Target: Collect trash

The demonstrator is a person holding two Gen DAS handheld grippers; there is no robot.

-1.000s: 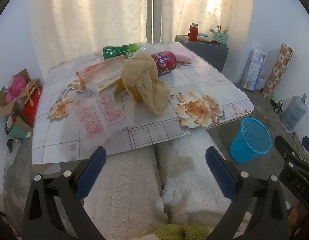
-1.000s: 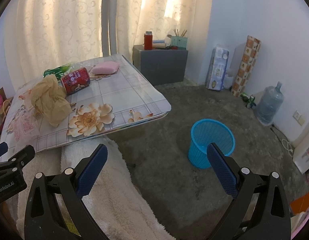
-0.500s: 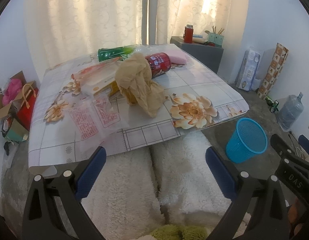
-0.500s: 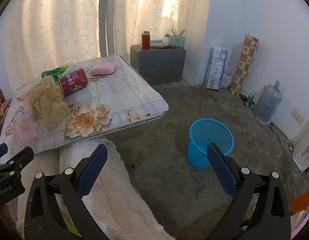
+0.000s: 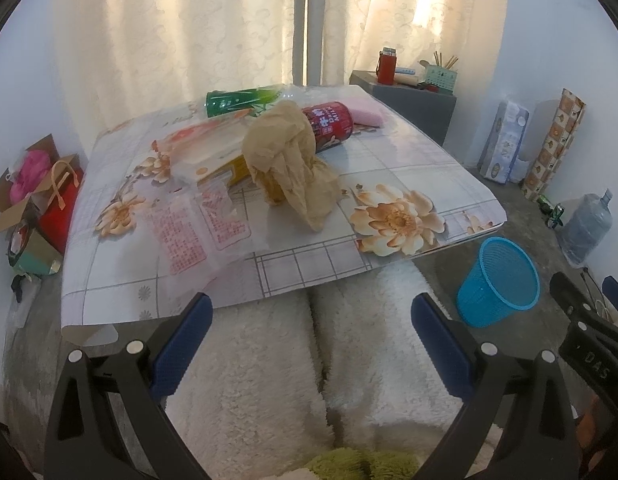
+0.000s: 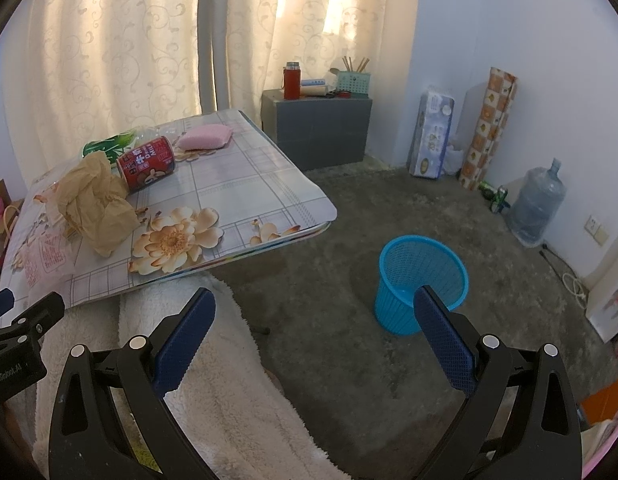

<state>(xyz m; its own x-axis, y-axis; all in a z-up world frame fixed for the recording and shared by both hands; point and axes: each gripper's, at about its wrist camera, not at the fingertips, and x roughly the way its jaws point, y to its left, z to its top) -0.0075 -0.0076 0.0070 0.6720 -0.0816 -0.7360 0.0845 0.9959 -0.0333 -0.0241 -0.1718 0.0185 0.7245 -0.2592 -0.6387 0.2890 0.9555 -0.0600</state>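
two grippers in view, both with jaws spread wide and nothing between them. the left gripper [image 5: 309, 328] hangs over white fleece-covered legs [image 5: 269, 360], short of the near edge of the low table [image 5: 409, 160]. the right gripper [image 6: 315, 326] points past the table's right corner toward the floor; its tip also shows at the right edge of the left wrist view.

trash on the flower-print tabletop: a crumpled brown paper wad [image 5: 293, 160] near the middle, a red can [image 5: 329, 122] lying on its side just behind and touching it, a green bottle [image 5: 241, 100] lying at the far edge, a pink pad [image 6: 205, 140] beside the can, a yellow box under clear wrapping [image 5: 217, 152], and clear printed plastic bags [image 5: 197, 232] at the near left.

a blue mesh wastebasket [image 6: 423, 282] stands upright on the grey floor, right of the table and well apart from the trash.
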